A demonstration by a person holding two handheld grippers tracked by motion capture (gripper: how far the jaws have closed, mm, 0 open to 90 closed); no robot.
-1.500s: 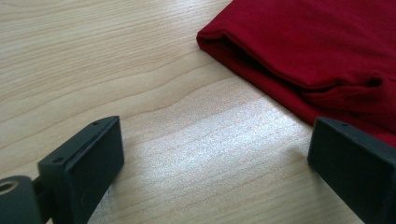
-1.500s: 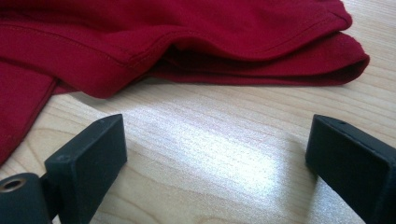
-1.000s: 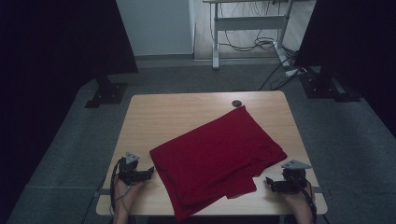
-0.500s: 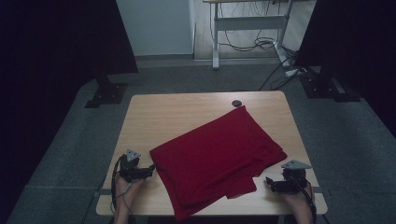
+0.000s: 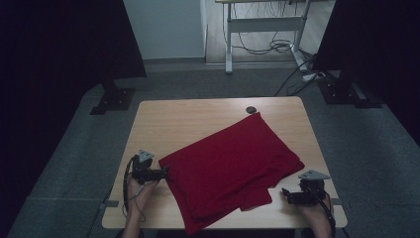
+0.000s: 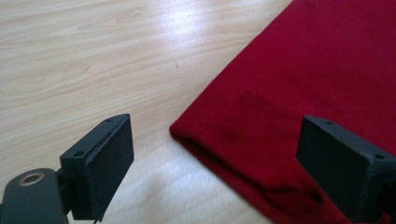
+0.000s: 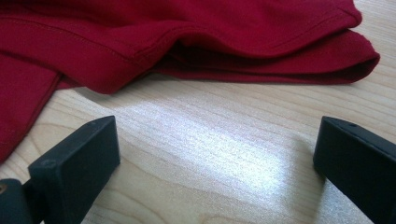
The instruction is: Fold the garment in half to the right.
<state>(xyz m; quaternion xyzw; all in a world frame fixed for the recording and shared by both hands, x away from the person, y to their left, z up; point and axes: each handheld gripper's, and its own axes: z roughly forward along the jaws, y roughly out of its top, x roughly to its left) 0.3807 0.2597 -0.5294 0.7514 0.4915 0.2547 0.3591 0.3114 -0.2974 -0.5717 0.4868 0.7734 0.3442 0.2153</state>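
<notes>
Soft red garment on the bench, both claws wide and empty

Left claw [image 5: 166, 173] gapes at the folded red shirt's [image 5: 230, 168] left corner near the bench's [image 5: 198, 116] front edge; light, limp, it wants pinching at hems; right claw [image 5: 286, 194] gapes, well clear.

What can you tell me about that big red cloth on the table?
The red cloth is soft, deep red fabric, folded flat in layers with stitched hems along its edges. It lies slantwise on the pale wooden table, one corner hanging slightly past the near edge. The left gripper has open jaws around its left corner without pinching it. The right gripper waits open beside it, not touching.
</notes>
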